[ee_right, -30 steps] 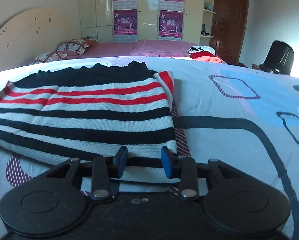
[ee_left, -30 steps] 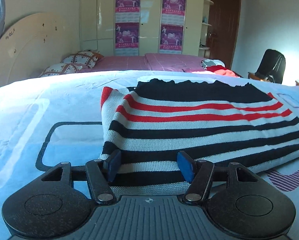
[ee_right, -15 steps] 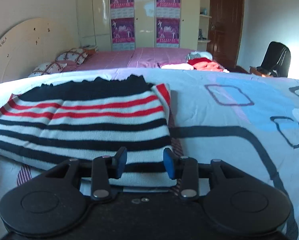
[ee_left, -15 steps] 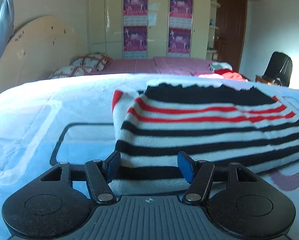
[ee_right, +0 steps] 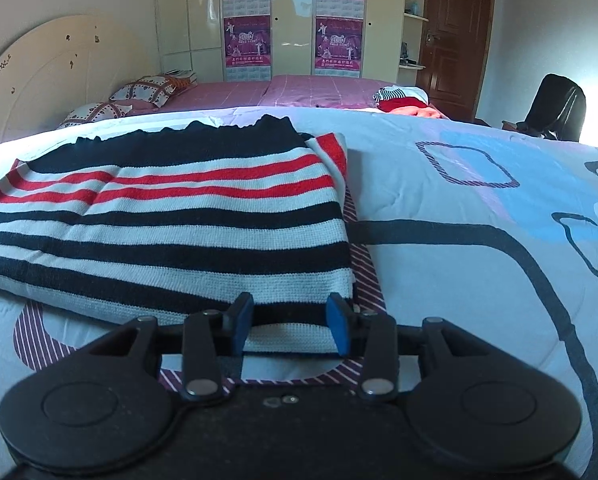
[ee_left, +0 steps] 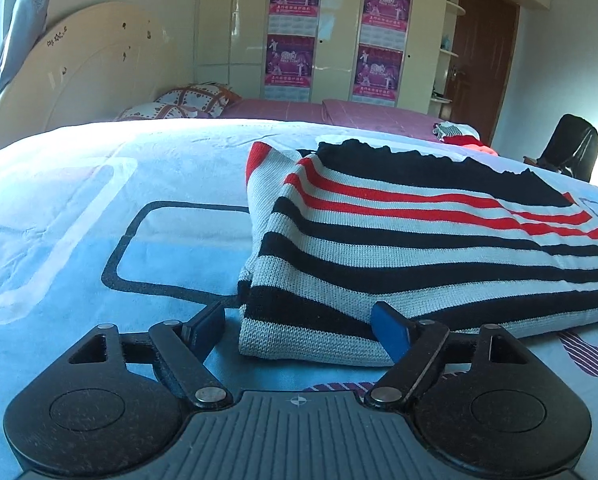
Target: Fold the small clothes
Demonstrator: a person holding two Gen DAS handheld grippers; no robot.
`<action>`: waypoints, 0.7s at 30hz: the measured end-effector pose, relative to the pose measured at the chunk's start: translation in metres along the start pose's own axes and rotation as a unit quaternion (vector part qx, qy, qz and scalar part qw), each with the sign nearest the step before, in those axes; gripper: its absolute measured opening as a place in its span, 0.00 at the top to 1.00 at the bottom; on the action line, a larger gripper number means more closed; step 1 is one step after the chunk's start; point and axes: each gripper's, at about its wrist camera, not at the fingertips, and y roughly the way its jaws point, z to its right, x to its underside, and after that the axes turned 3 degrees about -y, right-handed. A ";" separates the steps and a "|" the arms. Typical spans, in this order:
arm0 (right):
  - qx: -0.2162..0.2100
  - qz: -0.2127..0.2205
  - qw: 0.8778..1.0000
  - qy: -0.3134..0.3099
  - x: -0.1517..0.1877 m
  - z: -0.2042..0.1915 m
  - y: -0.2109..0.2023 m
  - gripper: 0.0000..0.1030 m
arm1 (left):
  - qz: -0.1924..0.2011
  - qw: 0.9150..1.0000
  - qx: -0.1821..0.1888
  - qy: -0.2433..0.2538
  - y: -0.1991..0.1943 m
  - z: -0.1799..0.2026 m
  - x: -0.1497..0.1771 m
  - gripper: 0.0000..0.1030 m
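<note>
A folded knit sweater [ee_left: 419,248] with black, white and red stripes lies flat on the light blue bedspread [ee_left: 79,220]. In the left wrist view its near left corner sits between the fingers of my left gripper [ee_left: 299,330]. The jaws are opening, and the left pad stands off the sweater's edge. In the right wrist view the same sweater [ee_right: 171,224] fills the left half. Its near right hem lies flat and unbunched between the blue pads of my right gripper [ee_right: 290,328], which stands partly open. The fabric runs past both pads.
Beyond the bedspread a second bed with a pink cover [ee_right: 299,88] carries patterned pillows [ee_right: 151,88] and a small heap of clothes [ee_right: 403,100]. A cream headboard [ee_left: 91,80] stands left, a wardrobe with posters [ee_left: 339,32] behind, and a black chair [ee_right: 555,108] and brown door [ee_right: 455,32] right.
The left gripper's jaws have spread much wider, and its left pad now clears the sweater's edge. That view has rolled slightly. The right gripper has hardly changed.
</note>
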 end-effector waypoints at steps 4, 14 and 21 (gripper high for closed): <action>-0.005 0.009 0.999 0.031 -0.001 0.005 -0.012 0.61 | -0.005 1.000 -0.010 0.000 -0.005 0.000 -0.002 0.20; -0.025 0.039 0.994 0.096 0.023 0.026 -0.051 0.70 | -0.018 0.984 0.087 -0.154 -0.042 -0.021 0.015 0.20; -0.071 0.044 0.994 0.075 0.007 -0.005 -0.048 0.86 | -0.028 0.947 0.144 -0.287 -0.011 -0.021 0.026 0.21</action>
